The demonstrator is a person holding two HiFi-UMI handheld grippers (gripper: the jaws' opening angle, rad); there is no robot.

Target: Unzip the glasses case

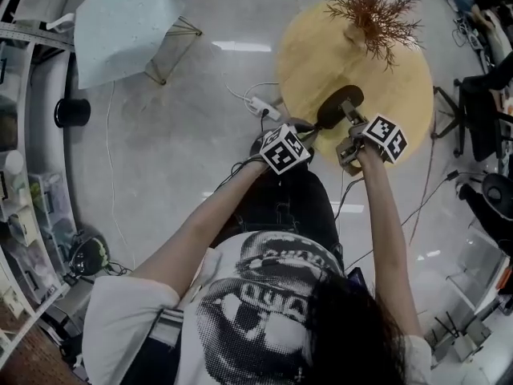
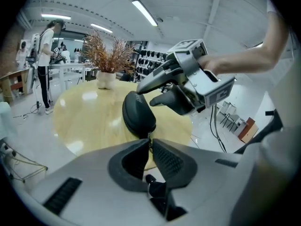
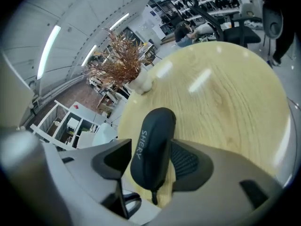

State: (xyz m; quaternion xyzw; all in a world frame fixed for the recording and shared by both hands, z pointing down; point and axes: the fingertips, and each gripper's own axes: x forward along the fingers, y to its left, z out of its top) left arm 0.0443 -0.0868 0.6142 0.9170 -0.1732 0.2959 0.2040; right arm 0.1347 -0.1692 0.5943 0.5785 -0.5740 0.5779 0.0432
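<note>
Round wooden tabletop under and beyond the right tongs, dried branch plant in pale pot at its far edge, white power strip on floor just left of left tongs, black cylinder far left.

Tabletop: we see bare wood from the near rim to the vase, open to a gripper.
Far edge: the vase of dried branches bars the way.
Near rim: we find the left gripper and the right gripper crowded round the glasses case.
Floor, left of table: a power strip and cables.
</note>
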